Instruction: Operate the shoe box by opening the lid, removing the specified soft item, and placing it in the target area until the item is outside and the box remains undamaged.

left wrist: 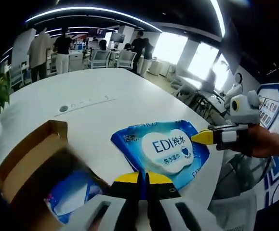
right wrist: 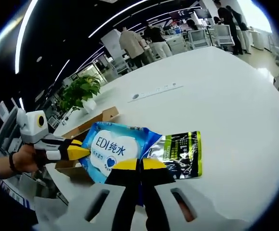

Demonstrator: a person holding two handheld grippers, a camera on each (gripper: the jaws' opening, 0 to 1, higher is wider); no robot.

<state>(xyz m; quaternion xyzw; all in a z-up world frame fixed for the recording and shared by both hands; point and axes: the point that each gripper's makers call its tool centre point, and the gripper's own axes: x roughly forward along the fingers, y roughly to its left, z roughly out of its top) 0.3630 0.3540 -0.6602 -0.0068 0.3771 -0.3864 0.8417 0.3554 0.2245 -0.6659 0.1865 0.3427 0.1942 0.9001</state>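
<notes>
A soft blue wipes pack (left wrist: 166,149) with a white label hangs over the white table (left wrist: 105,86). My left gripper (left wrist: 142,176) is shut on its near edge, and my right gripper (left wrist: 197,137) comes in from the right, pinching its far corner. In the right gripper view, my right gripper (right wrist: 139,164) is shut on the pack (right wrist: 112,144), whose silver and green side (right wrist: 180,154) shows to the right. The left gripper (right wrist: 84,152) holds its left edge. The brown shoe box (left wrist: 31,161) stands open at the lower left, with something blue and white (left wrist: 72,197) inside.
A grey socket strip (left wrist: 84,103) lies mid-table. A potted plant (right wrist: 81,89) stands beyond the box (right wrist: 88,122). People and office chairs (left wrist: 100,57) are at the table's far end. The table (right wrist: 235,96) stretches bare to the right.
</notes>
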